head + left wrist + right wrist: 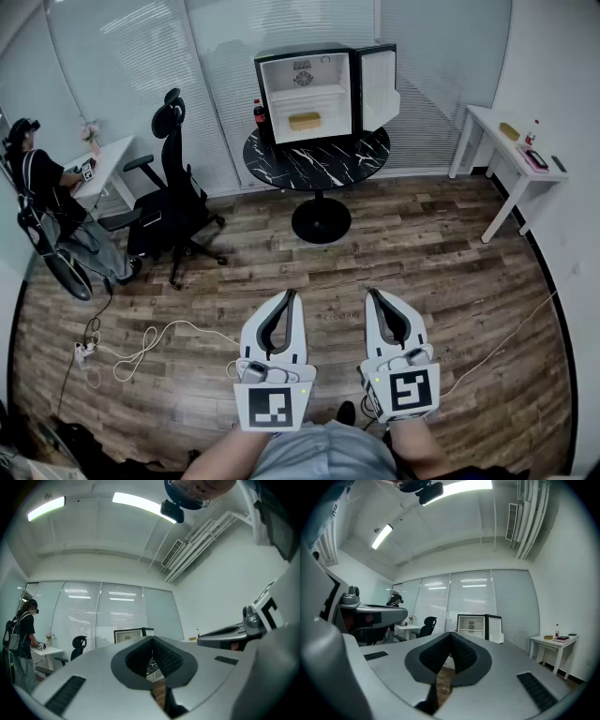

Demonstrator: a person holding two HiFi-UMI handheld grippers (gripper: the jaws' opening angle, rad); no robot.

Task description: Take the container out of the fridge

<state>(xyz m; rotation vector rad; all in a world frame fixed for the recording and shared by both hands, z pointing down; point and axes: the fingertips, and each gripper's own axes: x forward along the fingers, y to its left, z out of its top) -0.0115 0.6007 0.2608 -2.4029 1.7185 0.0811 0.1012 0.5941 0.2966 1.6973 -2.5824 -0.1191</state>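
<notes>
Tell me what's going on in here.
A person well back from the round table holds the left gripper and right gripper low in front, both shut and empty. On the table, the mini fridge has its door open, with the yellow container on its shelf, untouched. Someone else is at a desk on the left.

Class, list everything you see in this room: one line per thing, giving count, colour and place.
round table: 1, black marbled, centre
fridge: 1, black, white inside, door open, on round table
container: 1, yellow, inside fridge, lower shelf
bottle: 1, dark, red cap, left of fridge
office chair: 1, black, left of table
desk: 1, white, far left, person beside it
side table: 1, white, right
power strip: 1, white, floor
left gripper: white, fingers together, empty
right gripper: white, fingers together, empty
</notes>
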